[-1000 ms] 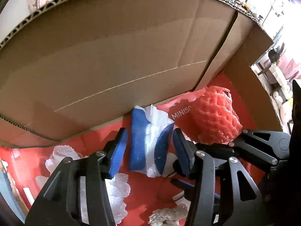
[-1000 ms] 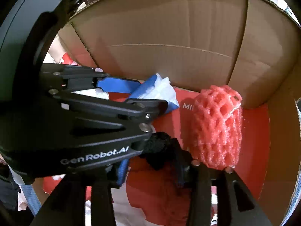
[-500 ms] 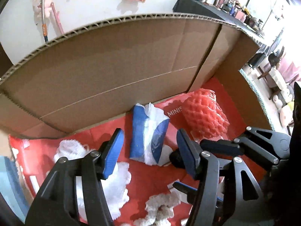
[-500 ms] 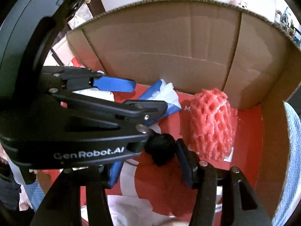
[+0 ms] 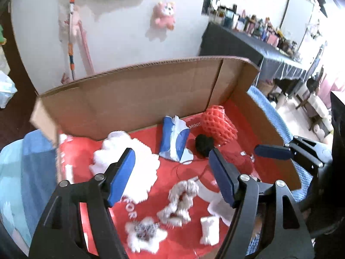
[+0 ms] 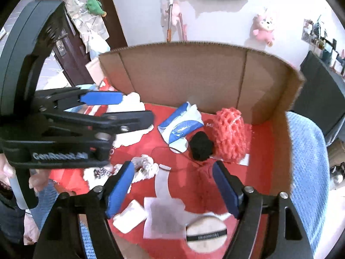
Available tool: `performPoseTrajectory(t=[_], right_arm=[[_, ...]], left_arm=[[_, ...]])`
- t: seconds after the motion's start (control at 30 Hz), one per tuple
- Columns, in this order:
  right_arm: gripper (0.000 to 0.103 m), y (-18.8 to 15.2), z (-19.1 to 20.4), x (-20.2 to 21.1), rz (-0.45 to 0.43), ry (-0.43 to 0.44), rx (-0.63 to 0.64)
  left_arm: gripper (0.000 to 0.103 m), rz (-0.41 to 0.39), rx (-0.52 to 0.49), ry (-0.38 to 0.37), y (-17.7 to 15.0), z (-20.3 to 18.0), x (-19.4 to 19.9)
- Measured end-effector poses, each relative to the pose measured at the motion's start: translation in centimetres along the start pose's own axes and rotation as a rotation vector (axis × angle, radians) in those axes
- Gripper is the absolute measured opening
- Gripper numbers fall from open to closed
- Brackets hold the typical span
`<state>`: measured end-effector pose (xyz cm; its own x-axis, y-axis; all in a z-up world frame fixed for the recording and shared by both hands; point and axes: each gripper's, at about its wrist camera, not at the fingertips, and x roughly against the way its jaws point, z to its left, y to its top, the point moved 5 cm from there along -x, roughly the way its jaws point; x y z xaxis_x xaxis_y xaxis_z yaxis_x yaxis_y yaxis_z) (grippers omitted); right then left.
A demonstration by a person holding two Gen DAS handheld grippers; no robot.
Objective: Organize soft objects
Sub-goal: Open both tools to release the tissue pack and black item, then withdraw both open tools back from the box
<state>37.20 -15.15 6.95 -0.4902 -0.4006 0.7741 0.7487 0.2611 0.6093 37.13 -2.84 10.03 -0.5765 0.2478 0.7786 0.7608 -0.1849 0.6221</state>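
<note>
A cardboard box (image 5: 138,99) with a red floor holds soft things. At its back lie a blue-and-white tissue pack (image 5: 173,140), a black pompom (image 5: 203,144) and a red foam net (image 5: 220,125). My left gripper (image 5: 172,177) is open and empty, above the box's middle. My right gripper (image 6: 172,185) is open and empty too, nearer the front. The pack (image 6: 183,127), pompom (image 6: 201,145) and net (image 6: 230,135) also show in the right wrist view. The left gripper (image 6: 103,108) appears there at left.
White lacy foam (image 5: 127,155), a cream knotted rope piece (image 5: 181,198), a fluffy white tuft (image 5: 144,235) and a small white block (image 5: 209,229) lie on the red floor. A round powder puff (image 6: 206,233) and a white sheet (image 6: 163,218) lie at the front. Blue fabric (image 6: 306,172) surrounds the box.
Both grippers have pulled back and up out of the box, so the whole box shows now. The right gripper has let go of the black pompom, which lies beside the red net.
</note>
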Motion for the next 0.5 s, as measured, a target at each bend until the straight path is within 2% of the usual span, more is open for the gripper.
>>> performPoseTrajectory(t=[0.07,0.13,0.27,0.33,0.5], right_arm=[[0.08,-0.5,0.1,1.1,-0.021,-0.005,-0.008],[0.082,-1.1,1.0,2.5,-0.045,-0.017,-0.013],[0.09,-2.1,1.1,5.2,-0.104,-0.038,-0.026],[0.093,-2.4,1.0,6.0,-0.134,-0.053,-0.032],[0.1,-3.2,1.6,7.9,-0.21,-0.108,-0.033]], left_arm=[[0.071,-0.045,-0.01,0.017,-0.6,0.0,1.9],[0.076,-0.095,-0.013,0.033,-1.2,-0.6,3.9],[0.079,-0.19,-0.025,0.08,-2.7,-1.3,6.9],[0.086,-0.239,-0.025,0.096,-3.8,-1.5,8.4],[0.088,-0.318,-0.015,0.134,-6.3,-1.5,9.8]])
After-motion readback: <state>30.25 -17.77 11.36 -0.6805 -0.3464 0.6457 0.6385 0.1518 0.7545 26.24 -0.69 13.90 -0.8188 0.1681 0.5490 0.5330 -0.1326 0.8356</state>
